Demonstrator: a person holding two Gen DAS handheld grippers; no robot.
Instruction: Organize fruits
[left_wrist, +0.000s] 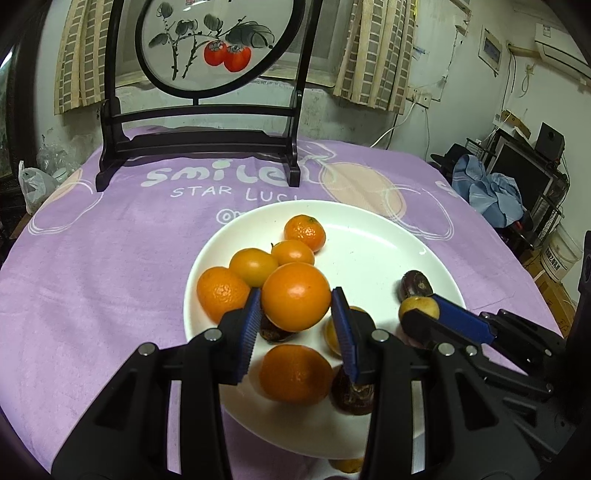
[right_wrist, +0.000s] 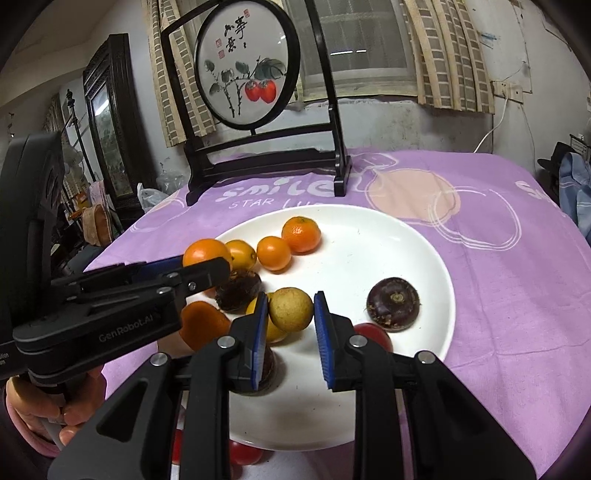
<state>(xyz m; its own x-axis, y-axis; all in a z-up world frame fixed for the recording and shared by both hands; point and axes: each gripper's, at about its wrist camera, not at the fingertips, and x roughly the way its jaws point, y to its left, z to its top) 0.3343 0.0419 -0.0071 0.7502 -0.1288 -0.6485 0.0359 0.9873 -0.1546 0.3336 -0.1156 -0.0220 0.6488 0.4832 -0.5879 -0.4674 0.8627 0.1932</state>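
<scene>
**Two tongs over a plate of fruit, each with a piece between its pads**

The surface (left_wrist: 92, 266) is covered by a soft purple cloth printed with white lettering and pale peach circles. At its far side, beyond both tongs, stands a dark wooden stand (left_wrist: 199, 122) holding a round painted panel (right_wrist: 242, 70) of red fruit on inked stems. Behind it hang checked beige curtains (left_wrist: 373, 55) against a stained, pale wall; an air conditioner (left_wrist: 561, 48) sits high to the right, with cluttered shelves and blue cloth below it.

A smooth, glossy white plate (left_wrist: 369, 236) lies directly under and ahead of both tongs. The left tongs (left_wrist: 295, 314) are clamped on a round, shiny orange (left_wrist: 295, 297), their ribbed blue pads (left_wrist: 251, 317) pressing its sides, held above the plate. Just beyond it sit four more small oranges (left_wrist: 304, 232), some dimpled, some slick.

The right tongs (right_wrist: 290, 321) have a small, dull yellow-brown fruit (right_wrist: 290, 309) between their pads; the left pad touches it, while a thin gap seems to show at the right one, so whether they grip it I cannot tell. To their right lies a dark purple, flattened fruit (right_wrist: 393, 304) with a rough crown; to their left a hairy brown one (right_wrist: 236, 293). A hand (right_wrist: 48, 413) grips the left handle.
</scene>
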